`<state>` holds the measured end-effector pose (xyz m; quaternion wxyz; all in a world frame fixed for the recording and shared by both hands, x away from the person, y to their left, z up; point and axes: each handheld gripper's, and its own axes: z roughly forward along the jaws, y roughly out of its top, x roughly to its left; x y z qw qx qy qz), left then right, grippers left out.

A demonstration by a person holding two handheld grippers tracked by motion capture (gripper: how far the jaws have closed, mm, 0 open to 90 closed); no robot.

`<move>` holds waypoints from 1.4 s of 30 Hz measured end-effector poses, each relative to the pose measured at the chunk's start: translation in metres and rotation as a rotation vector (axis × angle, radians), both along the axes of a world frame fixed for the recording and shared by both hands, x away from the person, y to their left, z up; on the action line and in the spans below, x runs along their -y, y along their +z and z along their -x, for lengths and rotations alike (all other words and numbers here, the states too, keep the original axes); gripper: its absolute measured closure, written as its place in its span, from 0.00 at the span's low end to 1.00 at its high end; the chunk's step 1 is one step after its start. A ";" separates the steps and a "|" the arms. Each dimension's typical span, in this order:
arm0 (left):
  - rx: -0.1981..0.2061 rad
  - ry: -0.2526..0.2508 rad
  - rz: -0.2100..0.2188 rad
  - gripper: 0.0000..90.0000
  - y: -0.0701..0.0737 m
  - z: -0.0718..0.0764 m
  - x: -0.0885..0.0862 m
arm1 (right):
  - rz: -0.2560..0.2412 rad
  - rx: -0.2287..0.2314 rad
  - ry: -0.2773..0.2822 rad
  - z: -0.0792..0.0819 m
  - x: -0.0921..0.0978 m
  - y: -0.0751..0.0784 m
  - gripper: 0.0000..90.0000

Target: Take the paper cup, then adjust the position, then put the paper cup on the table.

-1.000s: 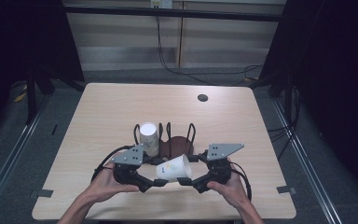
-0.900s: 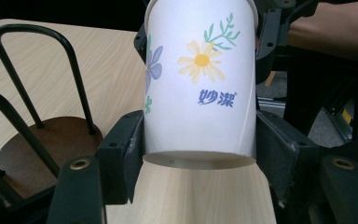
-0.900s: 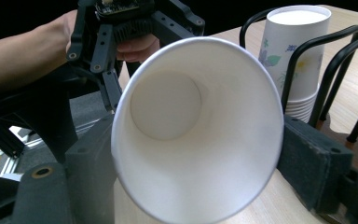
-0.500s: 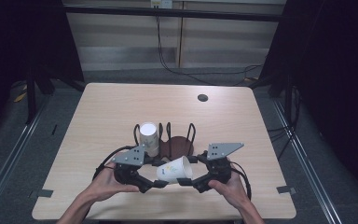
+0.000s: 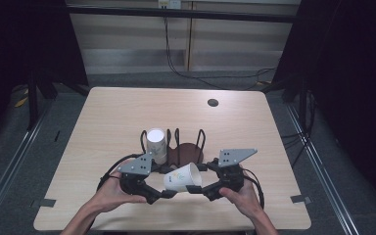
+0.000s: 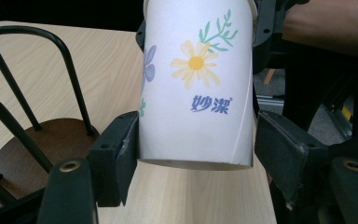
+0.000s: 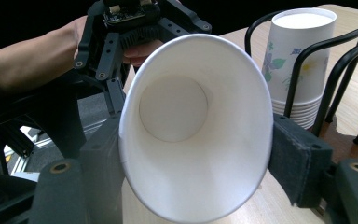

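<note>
we pinch the paper cup (image 5: 182, 177) at its mouth in our right gripper (image 5: 199, 189); our left gripper (image 5: 164, 194) stands slightly open around its base.

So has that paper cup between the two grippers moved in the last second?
No. The paper cup lies at the same spot just in front of the black wire rack, between the left gripper and right gripper.

Wooden table (image 5: 103, 127) — wire cup rack (image 5: 188, 147) on it
</note>
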<state>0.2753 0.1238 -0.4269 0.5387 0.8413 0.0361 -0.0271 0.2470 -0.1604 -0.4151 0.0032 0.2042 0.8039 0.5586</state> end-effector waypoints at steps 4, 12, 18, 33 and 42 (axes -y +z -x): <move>-0.006 0.019 0.004 0.31 -0.001 -0.001 -0.002 | 0.003 -0.002 -0.002 0.000 0.001 -0.001 0.32; -0.026 0.063 -0.008 0.21 -0.003 -0.003 -0.005 | 0.008 0.004 -0.017 0.001 0.002 -0.001 0.32; -0.028 0.072 -0.007 0.19 -0.002 -0.004 -0.007 | 0.007 0.005 -0.026 0.001 0.004 -0.001 0.33; -0.031 0.109 -0.011 0.18 -0.004 -0.009 -0.015 | 0.015 -0.016 -0.089 -0.002 0.020 0.001 0.33; -0.020 0.118 -0.040 0.20 -0.004 -0.009 -0.018 | 0.051 -0.039 -0.124 -0.004 0.032 0.000 0.33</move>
